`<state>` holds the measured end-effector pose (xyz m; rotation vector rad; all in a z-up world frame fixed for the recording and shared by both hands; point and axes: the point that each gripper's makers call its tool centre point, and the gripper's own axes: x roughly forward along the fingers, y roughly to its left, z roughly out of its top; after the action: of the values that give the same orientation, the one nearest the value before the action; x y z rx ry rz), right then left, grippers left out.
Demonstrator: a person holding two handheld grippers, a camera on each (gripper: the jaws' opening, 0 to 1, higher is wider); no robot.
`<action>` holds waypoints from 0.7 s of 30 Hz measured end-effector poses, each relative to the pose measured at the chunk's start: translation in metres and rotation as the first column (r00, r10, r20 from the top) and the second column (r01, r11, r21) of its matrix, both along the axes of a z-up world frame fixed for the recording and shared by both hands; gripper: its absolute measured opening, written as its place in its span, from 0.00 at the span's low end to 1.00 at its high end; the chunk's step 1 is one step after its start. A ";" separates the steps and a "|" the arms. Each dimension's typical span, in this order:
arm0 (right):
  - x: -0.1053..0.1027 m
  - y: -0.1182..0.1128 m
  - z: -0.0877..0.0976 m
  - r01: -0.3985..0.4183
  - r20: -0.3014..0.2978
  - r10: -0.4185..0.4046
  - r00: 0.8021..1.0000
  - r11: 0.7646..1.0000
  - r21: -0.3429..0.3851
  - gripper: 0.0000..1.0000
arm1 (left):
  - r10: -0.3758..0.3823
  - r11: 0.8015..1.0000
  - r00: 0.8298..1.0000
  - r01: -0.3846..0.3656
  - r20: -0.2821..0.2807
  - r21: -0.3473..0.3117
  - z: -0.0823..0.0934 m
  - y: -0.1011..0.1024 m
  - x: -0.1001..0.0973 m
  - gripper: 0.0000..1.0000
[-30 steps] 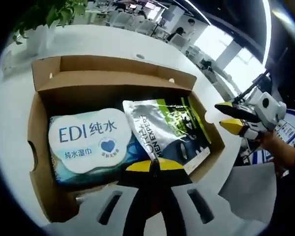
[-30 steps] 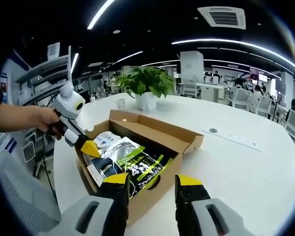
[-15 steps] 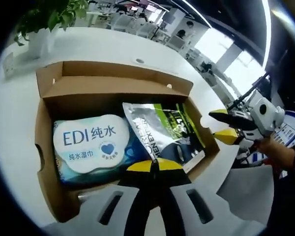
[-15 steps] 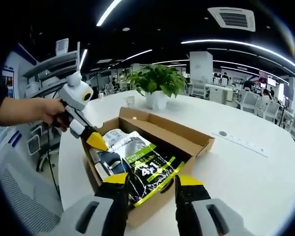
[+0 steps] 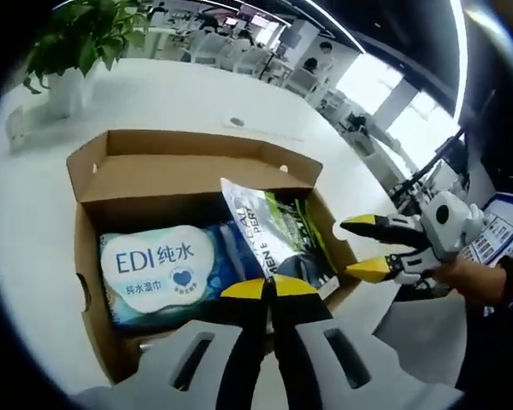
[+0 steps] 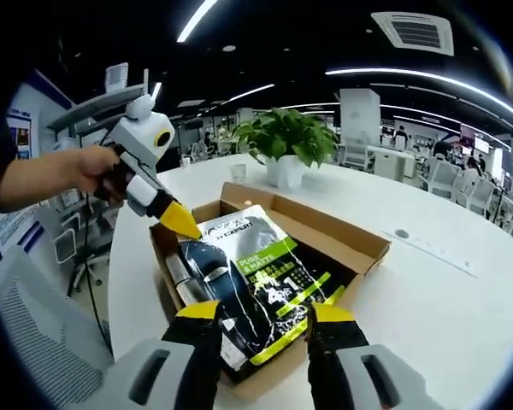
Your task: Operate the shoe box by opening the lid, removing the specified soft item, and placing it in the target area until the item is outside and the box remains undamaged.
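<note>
The open brown cardboard shoe box (image 5: 90, 256) is sitting on the round white surface (image 5: 154, 94), taking up the centre of the left gripper view, with its lid flap (image 5: 197, 149) folded back toward the upper part of the frame. Inside, a blue and white soft wet-wipe pack (image 5: 158, 265) is lying flat in the left half of the box, and a silver, green and black foil pouch (image 5: 274, 235) is tilting up beside it in the right half. The left gripper (image 5: 269, 290) is showing at the bottom centre with its yellow-tipped jaws pressed together at the near edge of the pouch; whether they are pinching it I cannot tell. The right gripper (image 5: 368, 249) is entering from the right of the frame, jaws spread apart, just beside the box's right wall. In the right gripper view, the pouch (image 6: 256, 282) is leaning up toward the lens between the spread jaws of the right gripper (image 6: 261, 316). A potted green plant (image 5: 73, 47) is standing at the upper left.
</note>
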<state>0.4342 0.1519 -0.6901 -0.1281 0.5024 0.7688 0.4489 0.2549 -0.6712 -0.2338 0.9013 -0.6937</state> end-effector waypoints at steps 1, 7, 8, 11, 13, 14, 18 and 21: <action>0.000 0.002 -0.001 -0.003 -0.003 0.003 1.000 1.000 0.001 0.37 | 0.001 1.000 1.000 -0.001 0.003 -0.006 0.004 -0.001 0.001 0.00; -0.002 0.015 -0.007 -0.033 -0.014 0.032 0.999 0.999 -0.019 0.38 | 0.010 1.000 1.000 -0.010 0.000 -0.003 0.012 -0.004 0.007 0.00; -0.002 0.017 -0.008 -0.034 -0.013 0.034 0.999 0.999 -0.028 0.38 | 0.010 1.000 1.000 -0.010 -0.001 -0.002 0.015 -0.005 0.008 0.00; -0.002 0.021 -0.012 -0.039 -0.019 0.038 0.999 0.998 -0.041 0.38 | 0.009 1.000 1.000 -0.009 0.004 0.002 0.020 -0.008 0.010 0.00; -0.001 0.022 -0.015 -0.036 -0.016 0.035 0.999 0.998 -0.059 0.38 | 0.010 1.000 1.000 -0.010 0.005 -0.001 0.024 -0.010 0.011 0.00; -0.001 0.022 -0.015 -0.034 -0.015 0.033 0.999 0.997 -0.063 0.37 | 0.011 1.000 1.000 -0.011 0.005 -0.003 0.026 -0.010 0.012 0.00; 0.001 0.023 -0.019 -0.016 -0.009 0.016 1.000 0.996 -0.089 0.37 | 0.010 1.000 1.000 -0.010 0.000 -0.011 0.030 -0.015 0.012 0.00; 0.002 0.023 -0.024 -0.007 -0.015 0.006 1.000 0.994 -0.105 0.36 | 0.003 1.000 1.000 -0.003 0.005 -0.006 0.034 -0.018 0.011 0.00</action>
<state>0.4360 0.1749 -0.7136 -0.2225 0.5565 0.7500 0.4602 0.2366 -0.6374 -0.2391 0.8942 -0.6943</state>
